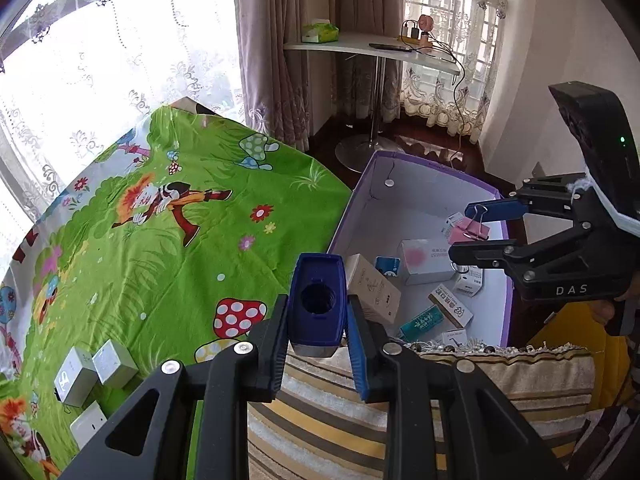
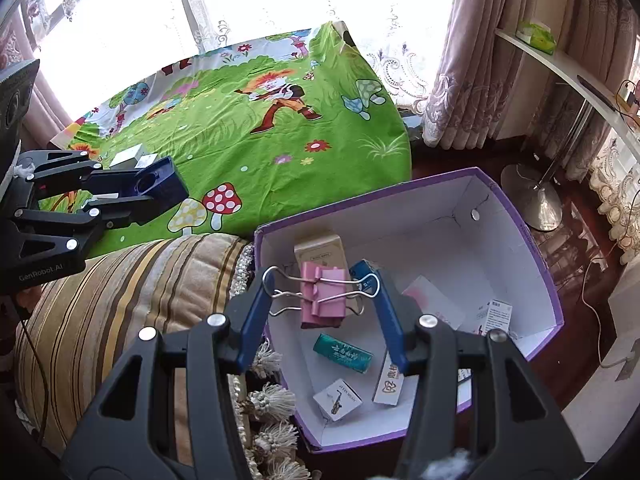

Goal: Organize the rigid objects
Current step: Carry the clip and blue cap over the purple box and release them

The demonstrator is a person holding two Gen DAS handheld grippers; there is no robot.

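Both hands are loaded and staged at the purple-rimmed box (image 2: pixel 516 216), presumably so each item drops straight in with the other small cartons. The right hand-held gripper (image 2: pixel 324 300) is clamped on the pink binder clip (image 2: pixel 323 299), fingers pressing the wire handles from both sides; the clip hangs above the box interior, over the teal pack (image 2: pixel 343 352) and white cartons, not touching them. That looks like a release position: it is already inside the box outline, so opening should drop the clip in. The right gripper points forward and down across the near box wall. The left hand-held gripper (image 1: pixel 318 320) is clamped on the dark blue block (image 1: pixel 317 304), round hole facing the camera, gripped on its two side faces. It sits over the striped cushion (image 1: pixel 360 420), just short of the box's left wall, so it needs a move right before release. Left gripper tilts slightly down toward the box. Still to collect: small white boxes (image 1: pixel 96 376) on the green cartoon cloth (image 1: pixel 168 240), well apart from the box
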